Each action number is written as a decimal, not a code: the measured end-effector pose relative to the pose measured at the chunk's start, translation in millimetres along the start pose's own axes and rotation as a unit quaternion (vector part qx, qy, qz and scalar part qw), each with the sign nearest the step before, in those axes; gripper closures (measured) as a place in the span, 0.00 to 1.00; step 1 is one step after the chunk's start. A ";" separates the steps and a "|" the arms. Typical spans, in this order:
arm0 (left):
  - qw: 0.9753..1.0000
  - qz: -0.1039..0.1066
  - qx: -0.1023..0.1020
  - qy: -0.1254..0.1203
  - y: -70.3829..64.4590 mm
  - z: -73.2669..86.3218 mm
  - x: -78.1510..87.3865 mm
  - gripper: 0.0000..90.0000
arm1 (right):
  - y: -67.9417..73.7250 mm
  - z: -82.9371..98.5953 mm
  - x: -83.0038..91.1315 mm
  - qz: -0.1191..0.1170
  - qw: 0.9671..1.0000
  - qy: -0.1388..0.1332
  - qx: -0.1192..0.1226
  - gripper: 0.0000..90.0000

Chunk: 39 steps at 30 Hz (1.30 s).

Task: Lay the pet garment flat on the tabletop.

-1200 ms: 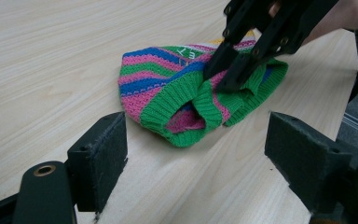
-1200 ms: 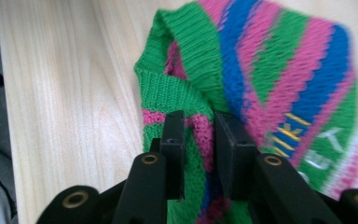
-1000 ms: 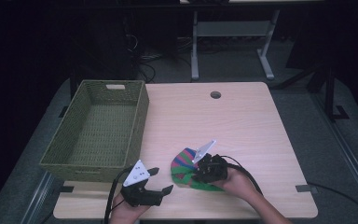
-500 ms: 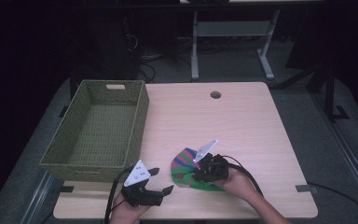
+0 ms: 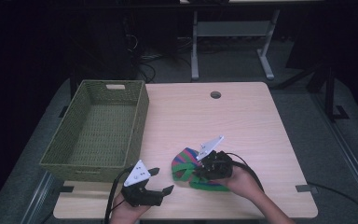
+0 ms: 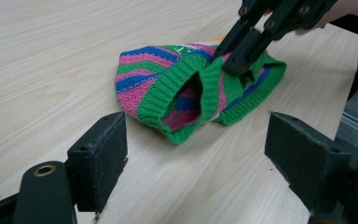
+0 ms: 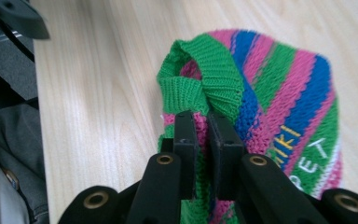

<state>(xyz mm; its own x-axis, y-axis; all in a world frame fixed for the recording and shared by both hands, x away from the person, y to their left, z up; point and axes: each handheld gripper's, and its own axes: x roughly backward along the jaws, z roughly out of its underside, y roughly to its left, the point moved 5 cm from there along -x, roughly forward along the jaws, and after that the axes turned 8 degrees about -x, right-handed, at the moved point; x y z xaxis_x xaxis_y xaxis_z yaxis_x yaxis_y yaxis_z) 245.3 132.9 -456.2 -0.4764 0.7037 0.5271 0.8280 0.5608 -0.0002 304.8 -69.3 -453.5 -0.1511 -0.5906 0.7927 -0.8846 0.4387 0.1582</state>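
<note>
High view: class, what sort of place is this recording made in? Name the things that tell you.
Probably a lab or workshop set up for recording, not a home: a bare wooden desk with a cable hole, loose cables on the grey floor, and dark surroundings with a metal table frame behind.

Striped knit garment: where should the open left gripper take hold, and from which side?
Probably the raised green ribbed cuff of the striped knit garment, approached from the left gripper's side. That rim gapes toward it, standing off the table. The right gripper already pinches the opposite edge.
</note>
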 end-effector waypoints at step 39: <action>1.000 0.014 -0.009 0.008 23.2 -28.7 -55.9 0.24 | -26.8 -23.4 98.5 0.004 0.993 -0.113 -0.018 0.92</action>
<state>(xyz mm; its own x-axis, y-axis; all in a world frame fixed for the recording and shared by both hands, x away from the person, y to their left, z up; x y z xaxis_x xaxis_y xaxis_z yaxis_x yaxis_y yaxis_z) 299.7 94.0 -461.3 -0.4479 0.7123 0.5404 0.8462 0.5329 -0.0010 323.9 -123.4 -365.8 -0.2564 -0.7223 0.6423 -0.8673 0.4653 0.1770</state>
